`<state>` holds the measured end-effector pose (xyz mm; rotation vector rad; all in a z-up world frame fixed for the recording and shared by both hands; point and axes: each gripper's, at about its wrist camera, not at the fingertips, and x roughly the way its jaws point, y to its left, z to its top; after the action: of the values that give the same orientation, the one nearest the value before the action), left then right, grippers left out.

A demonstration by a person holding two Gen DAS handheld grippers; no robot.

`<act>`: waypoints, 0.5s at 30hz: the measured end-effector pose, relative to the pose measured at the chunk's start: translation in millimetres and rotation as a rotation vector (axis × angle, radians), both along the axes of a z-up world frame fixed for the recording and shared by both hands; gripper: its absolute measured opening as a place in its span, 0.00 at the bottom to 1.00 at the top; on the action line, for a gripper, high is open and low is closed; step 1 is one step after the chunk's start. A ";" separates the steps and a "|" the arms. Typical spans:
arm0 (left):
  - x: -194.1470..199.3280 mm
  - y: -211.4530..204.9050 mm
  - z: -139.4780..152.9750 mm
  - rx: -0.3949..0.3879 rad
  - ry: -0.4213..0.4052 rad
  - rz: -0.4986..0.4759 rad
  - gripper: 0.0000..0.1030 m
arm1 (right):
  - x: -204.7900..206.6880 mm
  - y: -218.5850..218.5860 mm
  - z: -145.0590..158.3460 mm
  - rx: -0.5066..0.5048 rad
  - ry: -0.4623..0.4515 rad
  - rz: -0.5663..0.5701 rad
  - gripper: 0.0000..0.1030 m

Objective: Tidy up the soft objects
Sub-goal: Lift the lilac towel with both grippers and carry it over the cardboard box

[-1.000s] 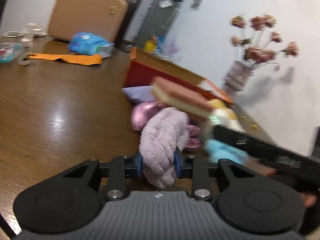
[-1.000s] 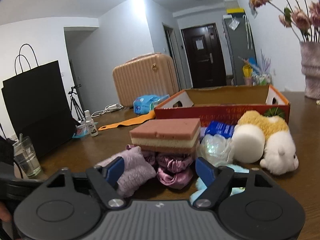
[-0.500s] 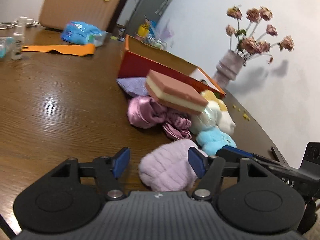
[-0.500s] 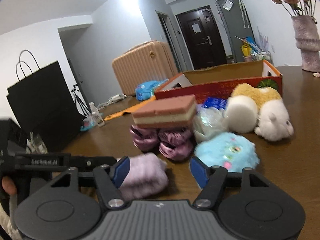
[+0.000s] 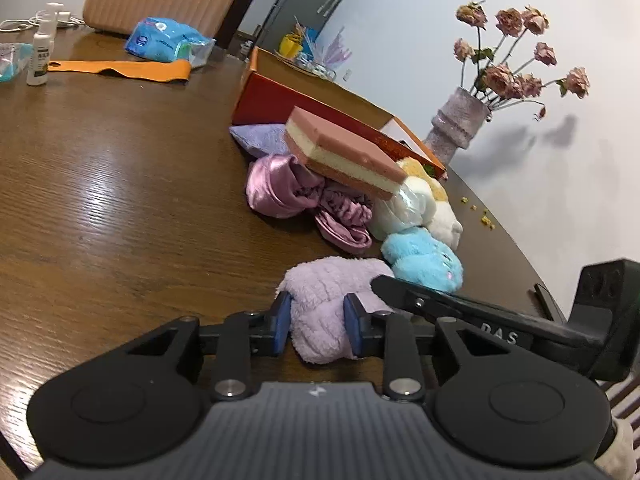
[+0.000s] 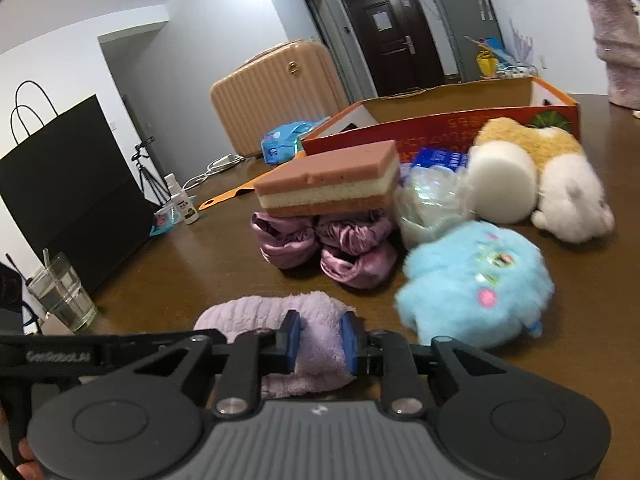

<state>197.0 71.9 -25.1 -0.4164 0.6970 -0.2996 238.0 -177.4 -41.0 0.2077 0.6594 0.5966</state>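
A lilac fluffy cloth (image 5: 328, 284) lies on the brown table (image 5: 100, 200), nearest to me. My left gripper (image 5: 316, 320) has its jaws closing, and its blue pads press one end of the cloth. My right gripper (image 6: 319, 340) is closing too, pinching the other end of the lilac cloth (image 6: 264, 312). Behind it is a pile of soft things. It holds a pink-and-cream layered sponge (image 6: 328, 178) on purple satin scrunchies (image 6: 352, 252), a blue plush (image 6: 476, 280), a white foam roll (image 6: 502, 184) and a tan-and-white plush (image 6: 568, 184). The red cardboard box (image 6: 440, 124) stands open behind the pile.
A vase of dried flowers (image 5: 460, 128) stands by the wall, right of the box. A glass of water (image 6: 62, 296) and a black paper bag (image 6: 72, 184) are at the left. Farther back are a spray bottle (image 5: 40, 56), an orange strip (image 5: 124, 68), a blue packet (image 5: 168, 40) and a tan suitcase (image 6: 276, 80).
The lilac cloth came down onto the table. My left gripper opened, then closed on it again. My right gripper sank and closed on the cloth's other end.
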 end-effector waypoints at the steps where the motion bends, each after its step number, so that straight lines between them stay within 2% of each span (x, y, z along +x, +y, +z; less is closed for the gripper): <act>1: -1.4 -2.1 0.5 0.000 0.000 -0.004 0.27 | -6.8 -3.0 0.6 0.003 -0.002 -0.006 0.15; 5: -7.0 -15.5 5.0 -0.006 -0.015 -0.043 0.24 | -32.2 -16.1 1.5 0.013 -0.020 -0.065 0.13; 8: -4.3 -23.7 22.8 -0.025 -0.058 -0.078 0.23 | -38.3 -28.9 15.7 0.049 -0.048 -0.100 0.13; 11: 10.7 -28.0 63.8 -0.021 -0.169 -0.121 0.23 | -31.4 -39.4 51.0 0.080 -0.143 -0.114 0.13; 15: 66.7 -29.5 132.3 -0.003 -0.269 -0.157 0.23 | 14.2 -46.3 119.5 0.084 -0.281 -0.100 0.13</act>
<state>263.7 42.4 107.3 -0.3173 0.4660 -0.4957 252.2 -223.7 78.4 0.2288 0.3506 0.5450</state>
